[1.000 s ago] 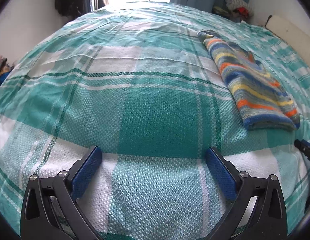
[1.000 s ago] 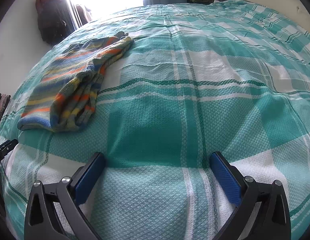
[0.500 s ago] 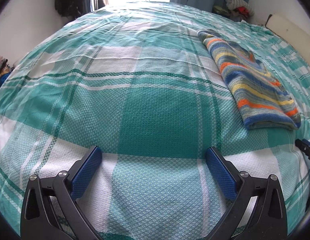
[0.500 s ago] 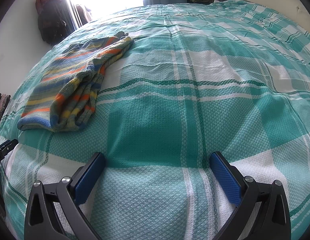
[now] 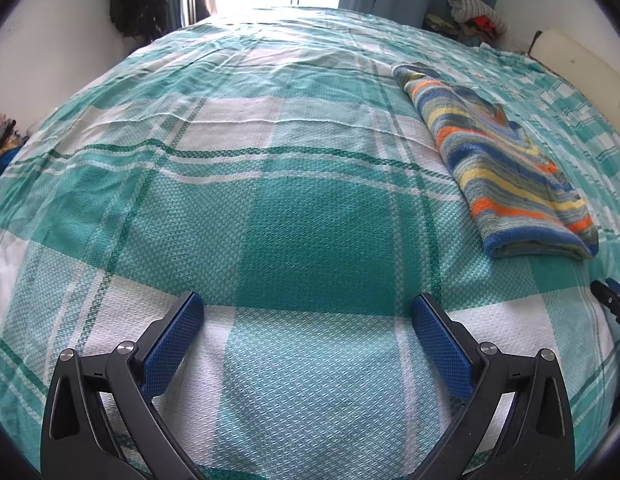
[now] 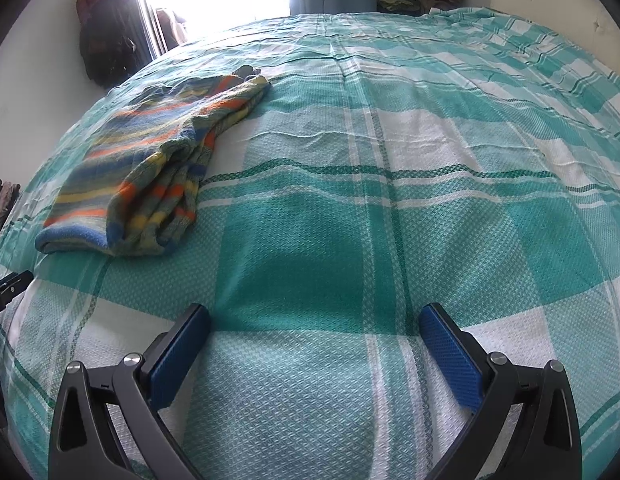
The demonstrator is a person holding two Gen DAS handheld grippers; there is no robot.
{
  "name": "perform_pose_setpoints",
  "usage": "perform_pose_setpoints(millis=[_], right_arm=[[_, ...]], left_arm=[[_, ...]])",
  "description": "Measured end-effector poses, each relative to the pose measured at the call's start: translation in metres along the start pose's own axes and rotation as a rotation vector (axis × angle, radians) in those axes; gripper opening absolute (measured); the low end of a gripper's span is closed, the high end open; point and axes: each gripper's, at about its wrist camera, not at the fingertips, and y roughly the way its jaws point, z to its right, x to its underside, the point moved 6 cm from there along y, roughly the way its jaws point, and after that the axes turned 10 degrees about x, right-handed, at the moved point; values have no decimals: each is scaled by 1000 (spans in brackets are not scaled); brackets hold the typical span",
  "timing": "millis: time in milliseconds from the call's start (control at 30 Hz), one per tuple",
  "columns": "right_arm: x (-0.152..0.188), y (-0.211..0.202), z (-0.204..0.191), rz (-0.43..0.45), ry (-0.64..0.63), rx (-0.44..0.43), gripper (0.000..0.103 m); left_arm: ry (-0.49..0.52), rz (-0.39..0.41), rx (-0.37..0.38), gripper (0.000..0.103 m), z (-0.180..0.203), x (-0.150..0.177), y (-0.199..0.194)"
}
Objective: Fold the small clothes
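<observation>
Nothing has shifted since a second ago: our left gripper and right gripper both hover spread wide and empty over the green plaid bedspread. Between them, well ahead, lies the striped knit garment, already folded lengthwise. To finish well, we judge we should pinch its near blue hem at both corners and fold away evenly.

Bedspread, green-and-white check: flat open cloth across centre and left of the left wrist frame. Sole obstacle on it: folded striped garment, right of frame; in the right wrist frame, garment at left, open cloth to its right.
</observation>
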Motion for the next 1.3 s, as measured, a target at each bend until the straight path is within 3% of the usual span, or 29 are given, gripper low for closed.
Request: perform_pose_setpoints(millis=[1300], right_arm=[[0,3,0,-11,15,-3,103]], left_arm=[[-3,-15,-4,103,-1,-2,3]])
